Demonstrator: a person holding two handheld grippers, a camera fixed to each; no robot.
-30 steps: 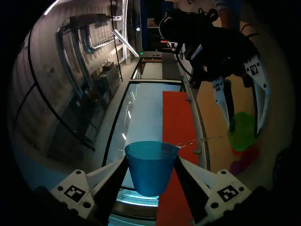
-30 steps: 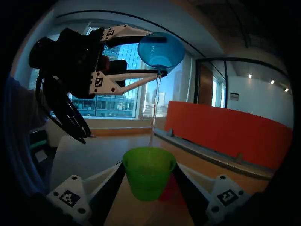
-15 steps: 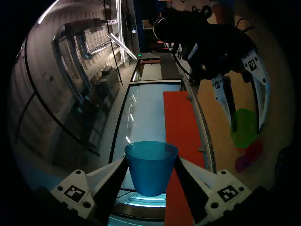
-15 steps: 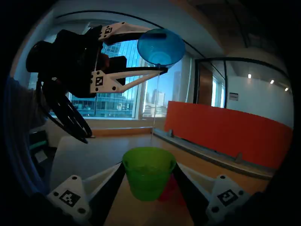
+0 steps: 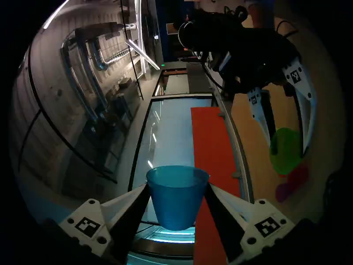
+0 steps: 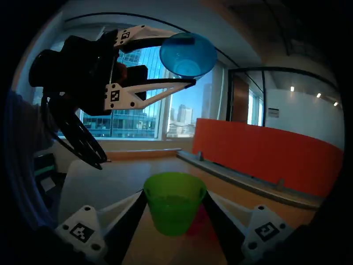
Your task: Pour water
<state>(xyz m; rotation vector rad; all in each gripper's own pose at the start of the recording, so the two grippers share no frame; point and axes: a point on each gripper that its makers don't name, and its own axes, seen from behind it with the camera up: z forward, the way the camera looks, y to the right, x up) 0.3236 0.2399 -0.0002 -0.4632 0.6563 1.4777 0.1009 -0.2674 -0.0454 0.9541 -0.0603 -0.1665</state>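
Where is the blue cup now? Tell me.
Right gripper view, upper centre: blue cup tipped sideways in the jaws of the left gripper, above the green cup.

Office-type room, bright on one side: big windows (image 6: 132, 121) with city towers outside. A long orange partition (image 6: 273, 154) runs along the far edge of a wooden tabletop (image 6: 150, 165). There's a white wall (image 6: 304, 119) past a dark-framed glass doorway (image 6: 247, 106), with small ceiling spots (image 6: 293, 89). The left gripper view catches exposed ceiling pipes (image 5: 112, 53) and a strip light (image 5: 143, 48) — dim up there.
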